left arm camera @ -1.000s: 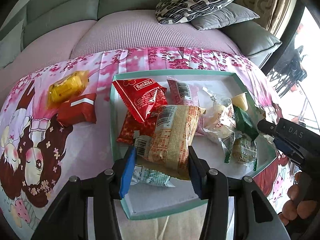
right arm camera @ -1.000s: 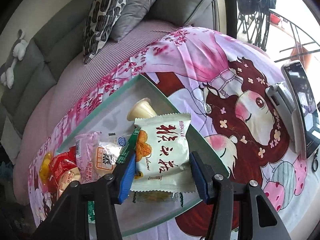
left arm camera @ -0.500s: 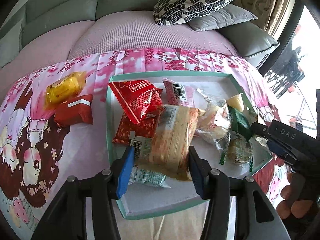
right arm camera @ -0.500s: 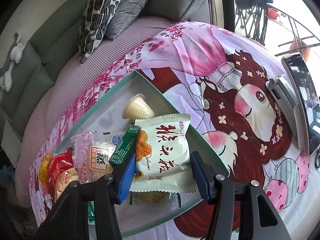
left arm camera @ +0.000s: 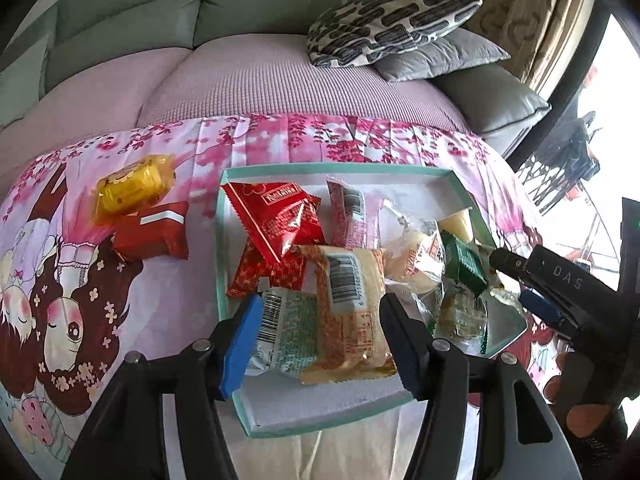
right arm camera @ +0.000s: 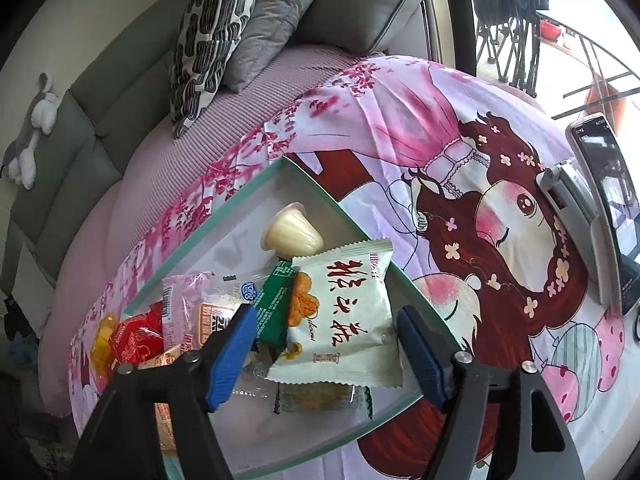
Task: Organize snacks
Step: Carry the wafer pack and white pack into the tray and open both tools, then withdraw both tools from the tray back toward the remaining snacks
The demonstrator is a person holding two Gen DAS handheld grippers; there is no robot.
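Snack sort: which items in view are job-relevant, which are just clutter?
Job:
tray
white packet
beige packet
jelly cup
yellow snack, off tray
red snack, off tray

Clutter:
phone
pillows
plush toy

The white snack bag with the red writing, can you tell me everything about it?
The white snack bag is a flat, sealed, crinkly plastic packet with zigzag edges, red characters and an orange snack picture. It lies in the teal tray, on top of other packets, its top corner over the tray's rim. The right gripper has just been opening; its blue pads stand either side, not pressing it.
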